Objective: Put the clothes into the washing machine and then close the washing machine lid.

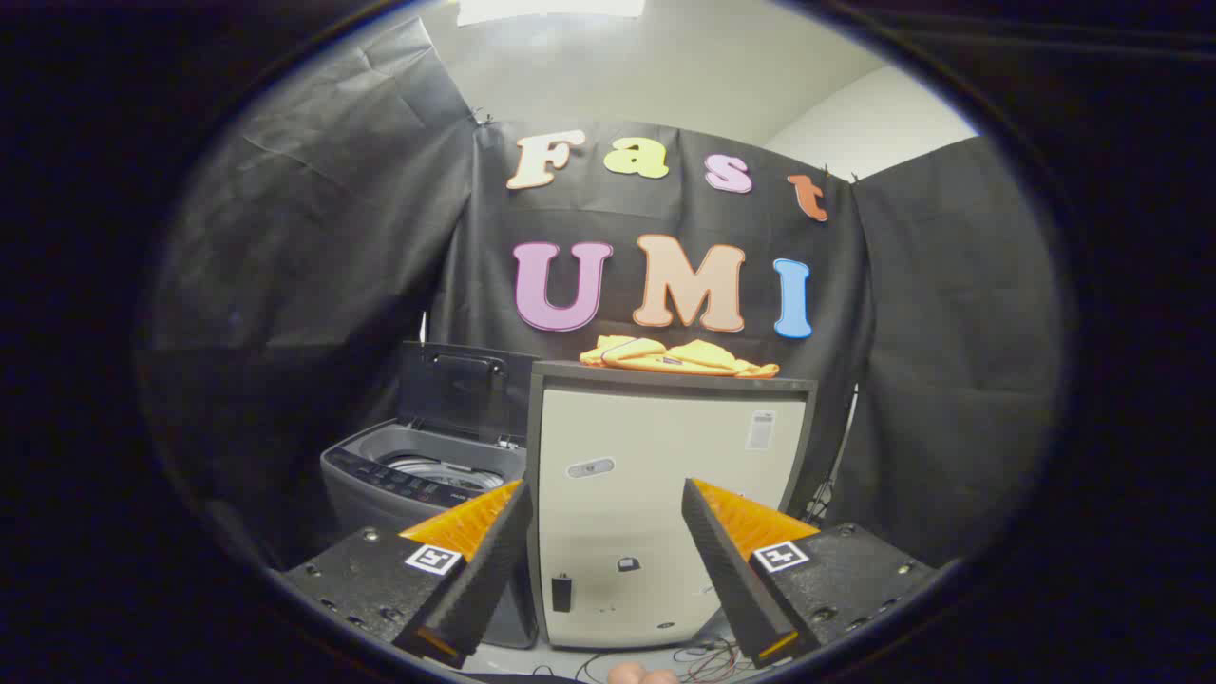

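- Gripper (605, 513): the two fingers stand wide apart with nothing between them; jaws open, no contact with anything.
- Just below the fingers, loose cables (708, 657) trail on the floor at the base of the cabinet.
- Beyond the fingers, a pale cabinet (665, 475) with a dark top stands upright. It fills the gap between the fingers.
- Left of the cabinet and touching or just beside it: the washing machine (418, 484), grey, top-loading. Its lid (465, 389) is raised and leans back towards the booth wall; part of the drum rim shows inside.
- Far, on the cabinet's top: the clothes (679, 357), a yellow-orange bundle, lying flat and loosely folded, spread along the middle of the top. Looks soft and limp; number of pieces cannot be told.
- Judged step: approach and first pick; nothing is loaded yet, lid not yet closed.
- To do it well: keep the jaws open, rise to the cabinet top, come in level over the front edge and pinch a thick fold near the bundle's middle so that all layers lift together.
- Risk: a thin edge grab may leave part behind or drag it off the far side.
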